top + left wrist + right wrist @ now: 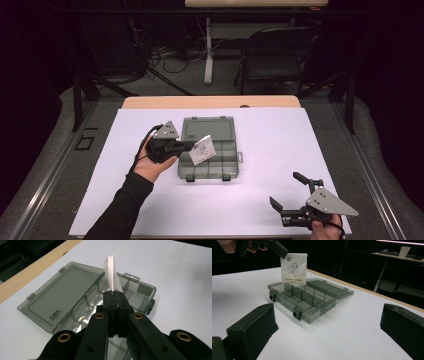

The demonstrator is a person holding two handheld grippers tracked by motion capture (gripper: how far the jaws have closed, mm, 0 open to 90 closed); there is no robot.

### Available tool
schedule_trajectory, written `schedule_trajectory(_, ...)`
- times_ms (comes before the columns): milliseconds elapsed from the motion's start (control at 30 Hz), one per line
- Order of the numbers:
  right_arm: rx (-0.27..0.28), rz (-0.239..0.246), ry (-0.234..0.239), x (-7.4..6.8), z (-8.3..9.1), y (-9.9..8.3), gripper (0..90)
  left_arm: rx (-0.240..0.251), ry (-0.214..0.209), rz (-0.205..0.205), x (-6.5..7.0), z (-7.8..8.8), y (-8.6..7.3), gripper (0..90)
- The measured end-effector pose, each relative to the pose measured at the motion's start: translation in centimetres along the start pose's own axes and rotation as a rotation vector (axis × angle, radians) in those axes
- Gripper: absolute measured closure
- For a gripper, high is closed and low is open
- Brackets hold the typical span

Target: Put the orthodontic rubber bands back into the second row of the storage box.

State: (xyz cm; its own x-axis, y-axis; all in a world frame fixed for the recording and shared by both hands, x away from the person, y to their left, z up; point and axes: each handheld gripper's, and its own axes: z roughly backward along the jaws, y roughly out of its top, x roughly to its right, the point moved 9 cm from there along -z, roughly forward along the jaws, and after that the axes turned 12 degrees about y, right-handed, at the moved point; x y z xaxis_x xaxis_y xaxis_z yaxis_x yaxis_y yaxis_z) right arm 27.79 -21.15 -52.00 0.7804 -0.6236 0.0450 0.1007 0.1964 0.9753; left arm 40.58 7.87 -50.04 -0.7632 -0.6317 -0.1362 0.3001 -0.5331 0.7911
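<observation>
A smoky grey compartment box (220, 161) lies open in the middle of the white sheet, its lid (208, 128) folded flat behind it. My left gripper (189, 145) is shut on a small white packet (202, 149) with a printed drawing and holds it over the box's left compartments. In the left gripper view the packet (113, 273) stands edge-on above the pressed pads (123, 300), with the box (140, 293) below. The right gripper view shows the packet (294, 268) hanging above the box (305, 305). My right gripper (289, 190) rests open near the front right corner, nothing between its jaws.
The white sheet (280, 135) covers a wooden table (210, 102). Beyond the table stand a folding chair (272, 55) and a desk leg (208, 50) with cables on the floor. Dark stands flank both sides.
</observation>
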Motion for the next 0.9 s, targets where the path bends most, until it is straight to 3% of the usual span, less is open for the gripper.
schedule_trajectory(900, 0.000, -0.002, 0.001, 0.0, 0.0, 0.0, 0.0, -0.089, -0.062, -0.049, 2.1, -3.0, -1.5, 89.2)
